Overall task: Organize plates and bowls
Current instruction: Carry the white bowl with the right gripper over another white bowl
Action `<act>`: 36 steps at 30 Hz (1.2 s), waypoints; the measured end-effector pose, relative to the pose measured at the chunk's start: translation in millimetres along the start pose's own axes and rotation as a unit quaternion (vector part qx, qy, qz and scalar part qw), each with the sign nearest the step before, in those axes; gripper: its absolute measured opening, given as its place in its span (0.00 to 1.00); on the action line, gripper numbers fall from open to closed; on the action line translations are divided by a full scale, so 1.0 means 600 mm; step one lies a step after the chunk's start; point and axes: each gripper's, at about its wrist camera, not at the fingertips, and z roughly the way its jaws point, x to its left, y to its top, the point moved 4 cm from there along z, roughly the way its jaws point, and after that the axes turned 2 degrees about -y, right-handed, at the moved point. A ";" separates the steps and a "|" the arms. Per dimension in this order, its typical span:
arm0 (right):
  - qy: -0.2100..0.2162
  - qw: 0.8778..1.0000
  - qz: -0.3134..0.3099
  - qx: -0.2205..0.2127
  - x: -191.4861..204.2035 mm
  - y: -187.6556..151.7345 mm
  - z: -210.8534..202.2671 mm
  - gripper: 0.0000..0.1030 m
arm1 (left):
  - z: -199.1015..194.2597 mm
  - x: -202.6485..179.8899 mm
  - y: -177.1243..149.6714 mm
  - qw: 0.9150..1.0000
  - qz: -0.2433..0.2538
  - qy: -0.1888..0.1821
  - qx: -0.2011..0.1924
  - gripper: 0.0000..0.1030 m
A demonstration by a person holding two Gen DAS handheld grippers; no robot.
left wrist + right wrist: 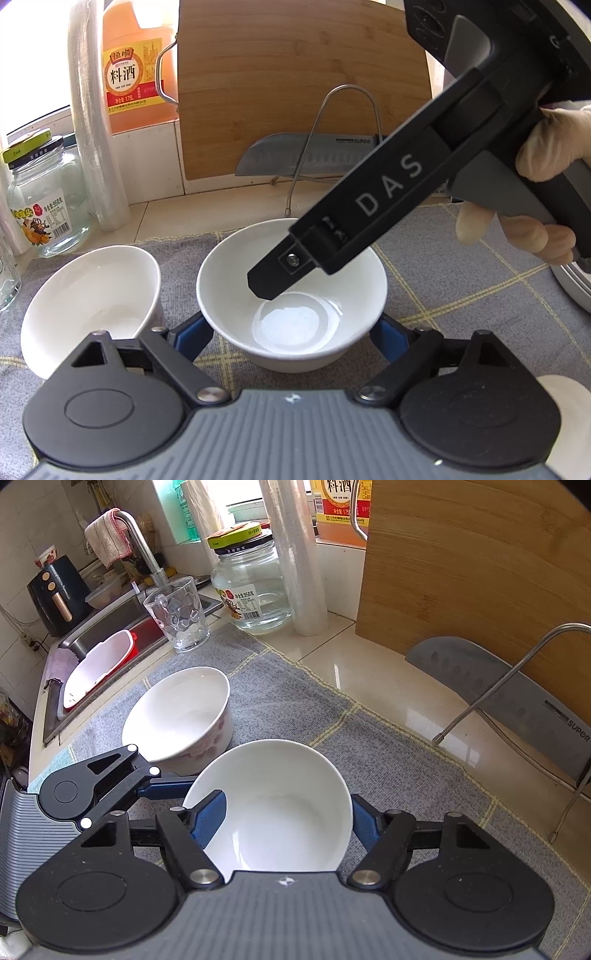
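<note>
Plain white bowl (280, 805), lower centre of the right wrist view, on the grey mat (388, 760): your right gripper (286, 821) stands wide apart, one blue finger (208, 818) inside the rim, the other outside. Your left gripper (291, 328) brackets the same bowl (291, 291), released. Floral bowl (181, 716): left of centre, just beside it. Glass jar (251, 583), tumbler (177, 613): upper frame. Cutting board (480, 572), knife (509, 698): right.

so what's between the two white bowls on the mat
One blue finger of the left gripper and grey mat; plain bowl and flowered bowl stand apart, seen in the left wrist view.
</note>
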 end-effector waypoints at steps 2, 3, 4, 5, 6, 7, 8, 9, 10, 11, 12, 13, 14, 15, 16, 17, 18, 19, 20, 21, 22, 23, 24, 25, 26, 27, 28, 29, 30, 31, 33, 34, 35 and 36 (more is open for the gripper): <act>0.002 1.000 0.001 -0.001 0.003 -0.001 -0.004 0.75 | -0.004 -0.001 -0.001 1.000 0.002 -0.001 0.002 0.88; 0.003 1.000 0.002 -0.001 0.005 -0.001 -0.007 0.75 | -0.007 -0.003 0.000 1.000 0.005 -0.001 0.003 0.88; 0.004 1.000 0.003 -0.002 0.007 -0.002 -0.010 0.75 | -0.011 -0.005 0.000 1.000 0.008 -0.001 0.004 0.88; 0.005 1.000 0.004 -0.002 0.009 -0.002 -0.013 0.75 | -0.014 -0.006 0.000 1.000 0.010 -0.001 0.005 0.88; 0.007 1.000 0.006 -0.003 0.010 -0.003 -0.017 0.75 | -0.019 -0.008 0.001 1.000 0.014 -0.001 0.007 0.88; 0.008 1.000 0.008 -0.005 0.012 -0.004 -0.022 0.75 | -0.022 -0.011 0.002 1.000 0.017 -0.001 0.008 0.88; 0.009 1.000 0.010 -0.007 0.014 -0.005 -0.027 0.75 | -0.026 -0.012 0.003 1.000 0.019 -0.002 0.008 0.88; 0.011 1.000 0.012 -0.009 0.016 -0.006 -0.031 0.75 | -0.031 -0.014 0.004 1.000 0.021 -0.003 0.009 0.88; 0.012 1.000 0.014 -0.010 0.018 -0.007 -0.037 0.75 | -0.036 -0.016 0.005 1.000 0.023 -0.004 0.009 0.88; 0.013 1.000 0.017 -0.012 0.020 -0.009 -0.043 0.75 | -0.040 -0.018 0.006 1.000 0.024 -0.006 0.009 0.88; 0.014 1.000 0.020 -0.014 0.021 -0.010 -0.048 0.75 | -0.046 -0.021 0.007 1.000 0.025 -0.008 0.009 0.88; 0.014 1.000 0.022 -0.016 0.023 -0.012 -0.053 0.75 | -0.051 -0.023 0.008 1.000 0.027 -0.010 0.009 0.88; 0.013 0.999 0.023 -0.017 0.025 -0.014 -0.059 0.75 | -0.057 -0.026 0.008 0.999 0.030 -0.012 0.009 0.88; 0.013 0.999 0.024 -0.019 0.028 -0.016 -0.066 0.75 | -0.062 -0.029 0.009 0.999 0.033 -0.013 0.008 0.88; 0.013 0.999 0.025 -0.022 0.031 -0.019 -0.072 0.75 | -0.067 -0.032 0.009 0.999 0.036 -0.015 0.008 0.88; 0.013 0.999 0.026 -0.024 0.034 -0.022 -0.079 0.75 | -0.071 -0.035 0.009 0.999 0.037 -0.017 0.009 0.88; 0.013 0.999 0.029 -0.027 0.037 -0.025 -0.085 0.75 | -0.077 -0.038 0.009 0.999 0.038 -0.021 0.009 0.88; 0.012 0.999 0.031 -0.029 0.040 -0.029 -0.091 0.75 | -0.082 -0.041 0.009 0.999 0.039 -0.025 0.010 0.88; 0.011 0.999 0.032 -0.032 0.043 -0.033 -0.098 0.75 | -0.087 -0.044 0.008 0.999 0.040 -0.028 0.010 0.88; 0.010 0.999 0.034 -0.034 0.046 -0.037 -0.104 0.75 | -0.092 -0.048 0.007 0.999 0.042 -0.031 0.010 0.88; 0.008 0.999 0.035 -0.037 0.049 -0.041 -0.111 0.75 | -0.096 -0.051 0.006 0.998 0.044 -0.034 0.010 0.88; 0.007 0.999 0.037 -0.039 0.052 -0.045 -0.116 0.75 | -0.101 -0.055 0.005 0.998 0.046 -0.036 0.010 0.88; 0.006 0.998 0.040 -0.041 0.056 -0.050 -0.124 0.75 | -0.105 -0.059 0.004 0.998 0.048 -0.038 0.010 0.88; 0.005 0.998 0.041 -0.043 0.059 -0.054 -0.130 0.75 | -0.110 -0.062 0.003 0.998 0.050 -0.040 0.009 0.88; 0.004 0.998 0.042 -0.044 0.062 -0.058 -0.136 0.75 | -0.115 -0.065 0.002 0.998 0.051 -0.043 0.009 0.88; 0.001 0.998 0.043 -0.046 0.066 -0.063 -0.141 0.75 | -0.121 -0.069 0.002 0.998 0.052 -0.046 0.009 0.88; -0.001 0.998 0.044 -0.047 0.069 -0.067 -0.147 0.75 | -0.126 -0.073 0.001 0.997 0.054 -0.049 0.008 0.88; -0.002 0.998 0.045 -0.049 0.072 -0.072 -0.152 0.75 | -0.130 -0.076 0.000 0.997 0.056 -0.051 0.008 0.88; -0.004 0.998 0.046 -0.051 0.076 -0.076 -0.158 0.75 | -0.134 -0.079 0.000 0.997 0.059 -0.053 0.007 0.88; -0.006 0.998 0.047 -0.052 0.079 -0.080 -0.162 0.75 | -0.139 -0.083 -0.002 0.997 0.062 -0.056 0.006 0.88; -0.009 0.997 0.050 -0.055 0.085 -0.091 -0.172 0.75 | -0.147 -0.089 -0.005 0.996 0.065 -0.062 0.005 0.88; -0.011 0.997 0.052 -0.055 0.088 -0.095 -0.175 0.75 | -0.150 -0.091 -0.007 0.996 0.066 -0.065 0.006 0.88; -0.012 0.997 0.055 -0.056 0.091 -0.100 -0.179 0.75 | -0.153 -0.093 -0.008 0.995 0.067 -0.068 0.006 0.88; -0.015 0.997 0.056 -0.057 0.094 -0.106 -0.183 0.75 | -0.159 -0.098 -0.012 0.995 0.069 -0.071 0.007 0.88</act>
